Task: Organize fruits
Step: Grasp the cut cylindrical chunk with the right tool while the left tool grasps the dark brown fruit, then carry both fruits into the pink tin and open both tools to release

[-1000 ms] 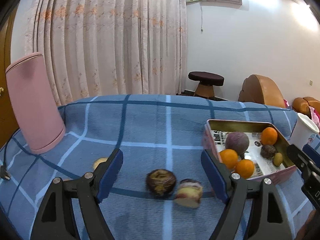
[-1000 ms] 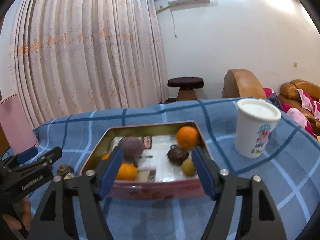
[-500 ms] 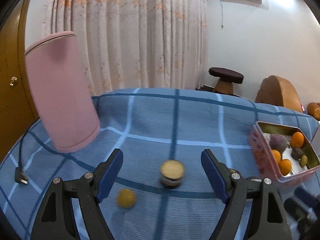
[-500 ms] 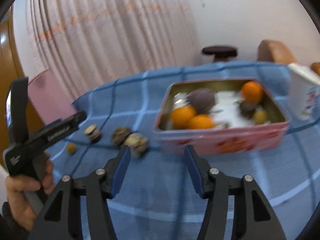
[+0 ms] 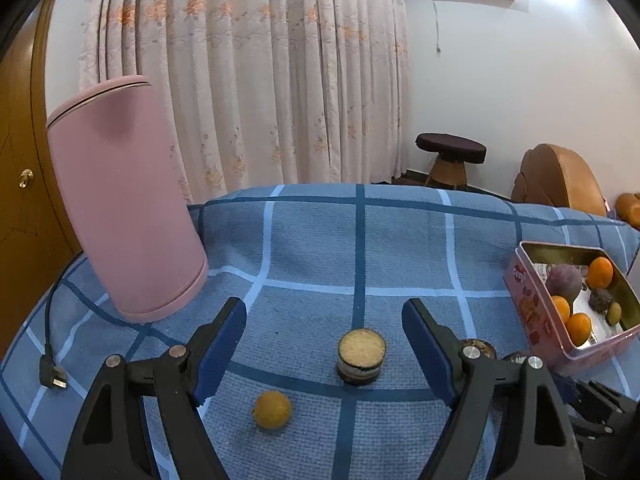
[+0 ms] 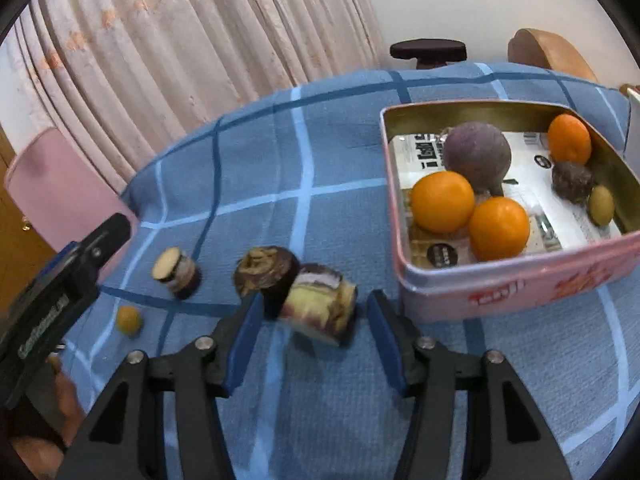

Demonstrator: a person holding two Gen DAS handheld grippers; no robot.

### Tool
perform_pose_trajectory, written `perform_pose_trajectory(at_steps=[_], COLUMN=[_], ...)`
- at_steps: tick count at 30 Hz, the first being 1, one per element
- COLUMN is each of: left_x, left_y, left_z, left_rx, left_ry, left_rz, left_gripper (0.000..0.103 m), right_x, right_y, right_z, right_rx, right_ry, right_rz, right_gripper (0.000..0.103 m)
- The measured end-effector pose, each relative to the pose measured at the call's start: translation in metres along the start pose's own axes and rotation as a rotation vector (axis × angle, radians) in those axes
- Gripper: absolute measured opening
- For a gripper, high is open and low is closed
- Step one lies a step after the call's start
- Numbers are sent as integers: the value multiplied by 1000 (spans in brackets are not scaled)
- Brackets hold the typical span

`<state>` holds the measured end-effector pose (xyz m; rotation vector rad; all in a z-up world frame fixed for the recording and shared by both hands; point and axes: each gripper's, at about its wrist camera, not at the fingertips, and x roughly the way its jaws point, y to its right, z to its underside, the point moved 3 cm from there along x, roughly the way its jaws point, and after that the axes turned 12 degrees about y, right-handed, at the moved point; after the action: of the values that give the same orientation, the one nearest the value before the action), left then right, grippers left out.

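Since half a second ago the right gripper (image 6: pixel 310 330) has closed in on the cut fruit piece (image 6: pixel 320 306) just left of the pink tin (image 6: pixel 516 276); jaws wide, flanking it, nothing held. Left gripper (image 5: pixel 324 354) barely shifted, also wide, empty, with the round cut fruit (image 5: pixel 362 356) between its fingers, well left of the tin. Small yellow fruit (image 5: pixel 272 409) lies nearest the left gripper. A dark fruit (image 6: pixel 266 272) touches the cut piece. Oranges (image 6: pixel 442 202) sit inside the tin. Pink cylinder (image 5: pixel 124 232) stands far left of it.

Pink tin (image 6: pixel 516 280) blocks right of cut pieces (image 6: pixel 320 304).
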<state>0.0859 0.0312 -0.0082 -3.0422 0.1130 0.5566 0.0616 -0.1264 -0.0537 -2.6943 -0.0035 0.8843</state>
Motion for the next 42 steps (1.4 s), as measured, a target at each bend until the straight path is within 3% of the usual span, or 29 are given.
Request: perform_pose_trajectory(at_steps=[6, 13, 16, 19, 24, 26, 29, 34, 37, 42], left_x=[-4, -10, -3, 10, 31, 40, 55, 46, 39, 8], left_y=[5, 42, 63, 83, 112, 113, 111, 107, 108, 98], left_z=[0, 4, 8, 13, 27, 32, 39, 31, 28, 9], left_rx=[15, 68, 70, 122, 225, 223, 197, 161, 178, 154], left_ry=[27, 25, -33, -82, -160, -211, -296, -296, -280, -128], left_rz=[20, 186, 250, 248, 230, 228, 224, 275, 258, 173], left_gripper=[81, 81, 81, 81, 74, 66, 63, 46, 46, 46], right_x=[-19, -74, -95, -106, -102, -101, -98, -99, -98, -100], right_y=[0, 17, 27, 37, 52, 59, 61, 59, 58, 56], right_z=[8, 2, -5, -14, -26, -31, -33, -30, -28, -28], right_rx=[-60, -123, -149, -150, -102, -81, -60, -70, -81, -104], right_ry=[-22, 136, 232, 291, 289, 278, 264, 258, 261, 289], right_rz=[-86, -113, -78, -52, -44, -50, -61, -55, -42, -23], right_gripper=[43, 43, 43, 43, 43, 43, 43, 43, 43, 43])
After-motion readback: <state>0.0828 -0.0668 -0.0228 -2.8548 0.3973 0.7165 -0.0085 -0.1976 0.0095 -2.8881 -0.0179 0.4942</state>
